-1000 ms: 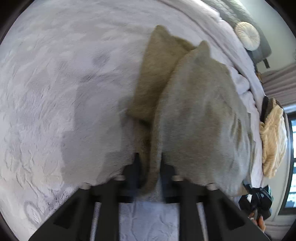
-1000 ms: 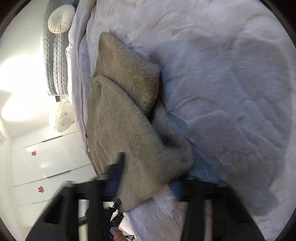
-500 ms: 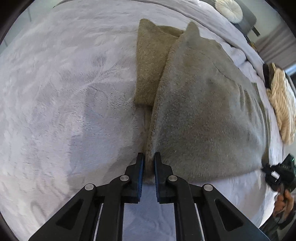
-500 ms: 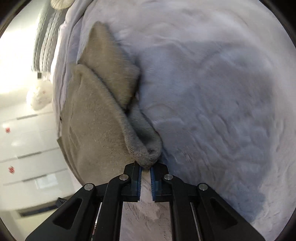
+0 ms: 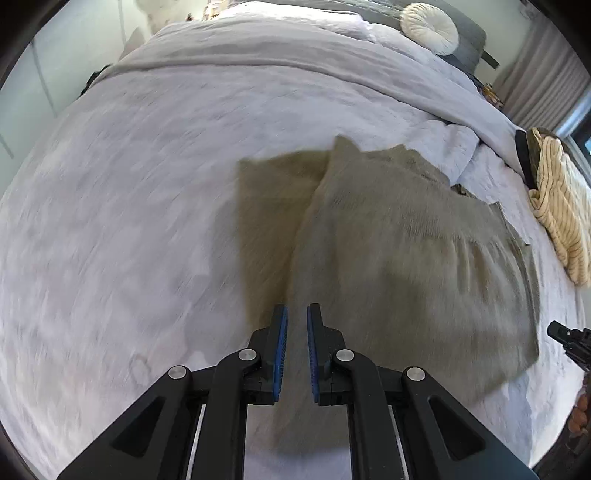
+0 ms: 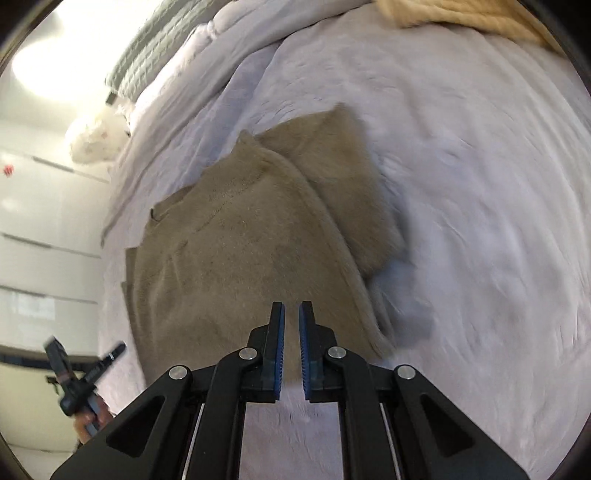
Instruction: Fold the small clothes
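Observation:
A fuzzy olive-tan garment (image 5: 406,258) lies folded flat on the pale lavender bedspread (image 5: 129,221), one layer over another. It also shows in the right wrist view (image 6: 251,251). My left gripper (image 5: 294,314) hovers above the garment's near edge, jaws a narrow gap apart, holding nothing. My right gripper (image 6: 291,310) hovers above the garment's near edge too, jaws a narrow gap apart, empty. The other gripper's tip shows at the right edge of the left view (image 5: 569,339) and at lower left of the right view (image 6: 81,373).
A cream striped knit (image 5: 561,214) lies at the bed's right side, also at the top of the right view (image 6: 461,14). A round white cushion (image 5: 428,27) and grey headboard sit at the far end. White wardrobe doors (image 6: 37,229) stand beside the bed.
Both grippers let go of the garment and lifted back from it. The garment dropped flat onto the bedspread.

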The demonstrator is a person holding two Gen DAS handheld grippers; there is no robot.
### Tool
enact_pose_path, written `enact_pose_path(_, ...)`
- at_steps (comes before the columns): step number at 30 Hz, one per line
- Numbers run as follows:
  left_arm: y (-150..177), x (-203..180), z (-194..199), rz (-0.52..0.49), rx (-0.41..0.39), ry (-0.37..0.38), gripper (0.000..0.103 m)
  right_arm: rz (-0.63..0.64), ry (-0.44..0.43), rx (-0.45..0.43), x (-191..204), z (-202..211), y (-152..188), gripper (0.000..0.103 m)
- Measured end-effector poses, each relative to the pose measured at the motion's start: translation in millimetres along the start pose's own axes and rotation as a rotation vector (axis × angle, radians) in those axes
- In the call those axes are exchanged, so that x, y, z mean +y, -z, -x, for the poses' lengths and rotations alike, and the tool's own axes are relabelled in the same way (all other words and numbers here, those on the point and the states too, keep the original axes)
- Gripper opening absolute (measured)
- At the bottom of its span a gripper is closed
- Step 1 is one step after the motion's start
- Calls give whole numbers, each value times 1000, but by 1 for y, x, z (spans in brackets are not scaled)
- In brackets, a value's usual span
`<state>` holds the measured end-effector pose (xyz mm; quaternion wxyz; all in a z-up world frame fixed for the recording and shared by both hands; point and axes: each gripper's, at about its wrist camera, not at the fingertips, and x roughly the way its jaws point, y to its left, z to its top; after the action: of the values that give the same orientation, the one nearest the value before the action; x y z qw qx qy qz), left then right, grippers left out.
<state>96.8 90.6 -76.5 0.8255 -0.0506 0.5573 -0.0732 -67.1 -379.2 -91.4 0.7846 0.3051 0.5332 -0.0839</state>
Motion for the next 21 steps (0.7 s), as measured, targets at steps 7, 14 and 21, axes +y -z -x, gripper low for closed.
enact_pose_path(7,-10,-4,-44,27,22,-46,12,75,41,33,9,-30,-16,9)
enact_pose_path(14,-4,-7,-43,-13,26,-59,12,8,55,74,-15,-65,-20,5)
enact_pose_path(21,2,-8,-34,0,48,-68,12,4,54,71,-15,-43,-13,9)
